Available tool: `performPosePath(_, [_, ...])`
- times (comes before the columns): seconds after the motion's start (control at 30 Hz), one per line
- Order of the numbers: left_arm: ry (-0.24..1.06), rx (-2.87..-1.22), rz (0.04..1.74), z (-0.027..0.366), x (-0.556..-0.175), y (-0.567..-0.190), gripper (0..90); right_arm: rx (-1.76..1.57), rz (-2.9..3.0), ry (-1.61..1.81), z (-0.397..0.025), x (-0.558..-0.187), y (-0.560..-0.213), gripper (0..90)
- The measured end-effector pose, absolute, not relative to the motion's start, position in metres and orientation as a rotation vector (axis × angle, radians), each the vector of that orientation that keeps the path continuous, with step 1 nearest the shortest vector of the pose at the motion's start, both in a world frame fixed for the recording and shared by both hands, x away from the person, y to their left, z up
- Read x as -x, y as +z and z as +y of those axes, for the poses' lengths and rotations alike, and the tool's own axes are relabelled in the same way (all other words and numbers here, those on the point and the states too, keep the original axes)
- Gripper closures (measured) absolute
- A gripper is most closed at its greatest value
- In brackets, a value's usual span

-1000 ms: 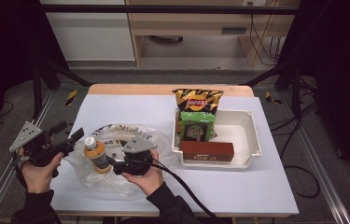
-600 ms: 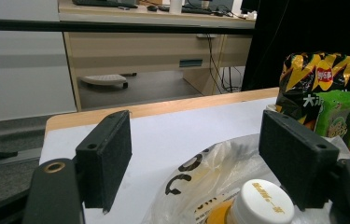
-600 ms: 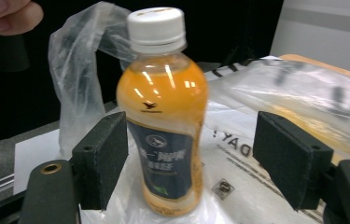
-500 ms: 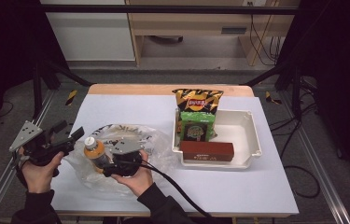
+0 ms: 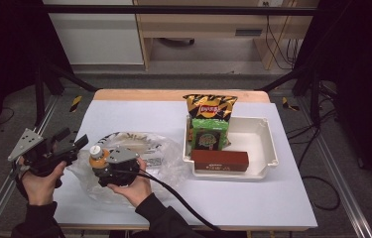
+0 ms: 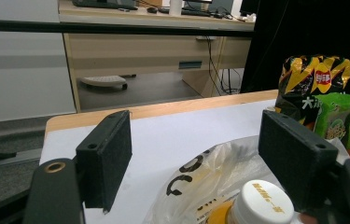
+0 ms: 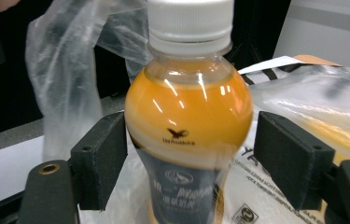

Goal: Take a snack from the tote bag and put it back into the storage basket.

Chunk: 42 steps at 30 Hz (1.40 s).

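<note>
A small bottle of orange drink with a white cap stands upright on a crumpled clear plastic bag at the table's front left. My right gripper is open, with one jaw on each side of the bottle. The left pad looks about touching it, and a sliver of gap shows at the right pad. My left gripper hovers open just left of the bag, empty, aimed towards the bottle. The left gripper has the bottle cap low in front of it, with the bag beneath.
A white tray at centre right holds a brown box, a green packet and a yellow-black chips bag leaning at its back. The right gripper's cable trails over the table's front edge.
My right gripper has slid left across the bag until its jaws stand around the bottle. The left gripper and the bottle have barely moved.
</note>
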<state>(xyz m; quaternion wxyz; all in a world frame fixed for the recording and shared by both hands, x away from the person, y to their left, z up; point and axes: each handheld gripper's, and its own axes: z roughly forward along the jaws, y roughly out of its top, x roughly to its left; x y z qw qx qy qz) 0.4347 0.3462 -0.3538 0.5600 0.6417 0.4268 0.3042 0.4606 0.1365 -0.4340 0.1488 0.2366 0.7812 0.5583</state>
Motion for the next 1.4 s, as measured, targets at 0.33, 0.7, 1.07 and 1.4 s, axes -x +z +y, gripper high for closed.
performPosePath(0.33, [0.717,-1.510,1.005,0.346,-0.435,-0.354,25.4,-0.689,2.249,1.595,0.147,-0.464,-0.436,30.0])
performPosePath(0.7, [0.719,-1.491,1.013,0.350,-0.433,-0.353,26.0,-0.693,2.241,1.563,0.147,-0.461,-0.434,31.2])
performPosePath(1.07, [0.725,-1.482,1.019,0.353,-0.432,-0.352,26.4,-0.688,2.178,1.585,0.123,-0.454,-0.409,31.3])
performPosePath(1.4, [0.725,-1.491,1.023,0.350,-0.433,-0.354,26.4,-0.733,2.121,1.581,0.084,-0.452,-0.391,31.3])
